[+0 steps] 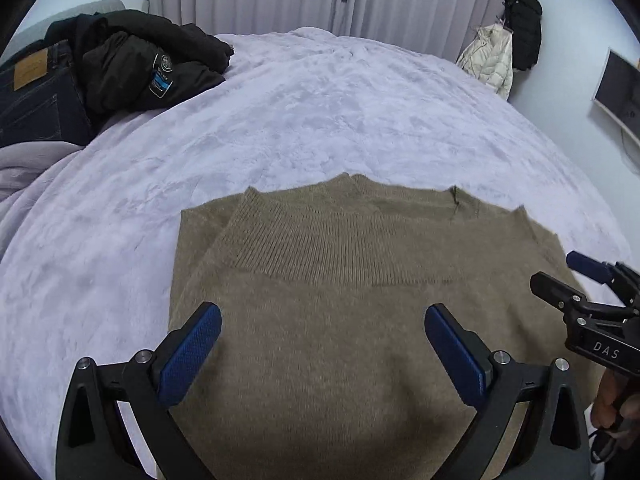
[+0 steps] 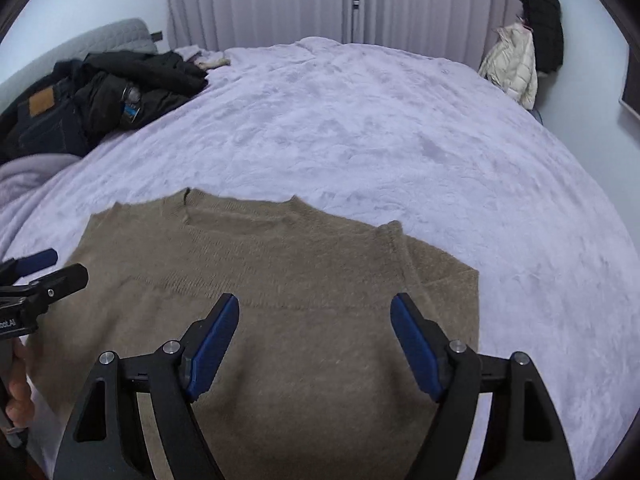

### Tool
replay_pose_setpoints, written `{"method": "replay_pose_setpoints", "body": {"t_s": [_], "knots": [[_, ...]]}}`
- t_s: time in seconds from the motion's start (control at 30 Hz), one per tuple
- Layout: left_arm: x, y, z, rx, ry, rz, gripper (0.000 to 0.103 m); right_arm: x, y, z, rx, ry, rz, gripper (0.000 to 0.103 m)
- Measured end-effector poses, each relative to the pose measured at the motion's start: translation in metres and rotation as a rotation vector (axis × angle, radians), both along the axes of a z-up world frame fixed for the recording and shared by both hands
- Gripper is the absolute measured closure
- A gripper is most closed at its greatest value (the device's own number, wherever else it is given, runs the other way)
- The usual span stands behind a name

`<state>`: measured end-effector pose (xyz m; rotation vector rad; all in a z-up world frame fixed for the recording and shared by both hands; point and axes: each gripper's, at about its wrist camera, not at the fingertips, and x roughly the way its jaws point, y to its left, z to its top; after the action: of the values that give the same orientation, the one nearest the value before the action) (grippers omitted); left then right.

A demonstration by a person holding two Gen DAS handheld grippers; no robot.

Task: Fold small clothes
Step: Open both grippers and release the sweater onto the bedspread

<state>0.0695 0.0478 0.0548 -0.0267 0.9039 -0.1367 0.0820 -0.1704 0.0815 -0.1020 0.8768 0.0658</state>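
At the far left edge of the bed, one pile of dark clothes (image 1: 120, 68) lies heaped, with one pair of jeans (image 1: 36, 96) showing a tan patch, well apart from the work area. A lilac plush blanket (image 1: 320, 112) covers the whole bed and lies bare across a wide stretch between that pile and the near side, and again to the right as far as the bed's rounded edge.

One tan knit sweater (image 1: 320, 280) lies flat on the near part of the blanket, already folded in at its sides, its ribbed band running across and its far edge uneven with small peaks. Its left edge is straight; its right edge, in the right wrist view, ends in a squared corner (image 2: 472, 276) with bare blanket beyond.

The left gripper (image 1: 322, 356) hovers over the sweater's left half, jaws spread wide, grasping nothing. The right gripper (image 2: 314, 344) hangs just beside it over the right half, likewise released and empty.

At the far right wall hang two jackets, one cream (image 1: 492, 60), one black (image 1: 524, 24).
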Motion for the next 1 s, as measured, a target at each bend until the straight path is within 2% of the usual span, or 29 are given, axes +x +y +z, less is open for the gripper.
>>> {"method": "replay_pose_setpoints", "body": {"t_s": [0.07, 0.17, 0.23, 0.3, 0.37, 0.43, 0.5, 0.6, 0.7, 0.77, 0.87, 1.0], "knots": [[-0.008, -0.007, -0.016, 0.065, 0.035, -0.005, 0.001, -0.004, 0.02, -0.014, -0.09, 0.033, 0.019, 0.022], [-0.023, 0.006, -0.036, 0.078, 0.079, 0.024, 0.001, -0.014, 0.028, -0.038, -0.142, 0.102, 0.05, 0.022], [-0.04, 0.022, -0.035, 0.034, 0.052, 0.034, 0.001, -0.031, 0.014, -0.039, -0.113, 0.08, 0.025, 0.022], [-0.054, 0.036, -0.039, 0.005, 0.067, 0.049, 0.001, -0.049, -0.005, -0.037, -0.057, 0.069, -0.009, 0.022], [-0.067, 0.041, -0.042, 0.017, 0.075, 0.051, 0.001, -0.066, -0.024, -0.033, -0.017, 0.053, -0.041, 0.022], [-0.08, 0.035, -0.036, 0.046, 0.049, 0.06, 0.001, -0.079, -0.031, -0.025, -0.013, 0.034, -0.064, 0.022], [-0.091, 0.026, -0.025, 0.026, 0.015, 0.047, 0.001, -0.094, -0.029, -0.014, -0.026, 0.005, -0.109, 0.022], [-0.097, 0.007, -0.021, 0.007, -0.003, 0.013, 0.001, -0.116, -0.006, -0.007, 0.008, -0.031, -0.036, 0.022], [-0.091, -0.005, -0.046, 0.068, 0.079, 0.016, 0.001, -0.125, 0.025, -0.023, -0.078, -0.01, 0.028, 0.022], [-0.094, -0.005, -0.05, 0.076, 0.065, 0.017, 0.001, -0.122, 0.031, -0.048, -0.146, 0.069, 0.016, 0.022], [-0.098, -0.002, -0.05, 0.068, 0.063, 0.014, 0.001, -0.133, 0.019, -0.052, -0.081, 0.037, 0.003, 0.019], [-0.102, 0.001, -0.052, 0.062, 0.059, 0.015, 0.001, -0.14, 0.01, -0.053, -0.057, 0.043, 0.018, 0.019]]}}
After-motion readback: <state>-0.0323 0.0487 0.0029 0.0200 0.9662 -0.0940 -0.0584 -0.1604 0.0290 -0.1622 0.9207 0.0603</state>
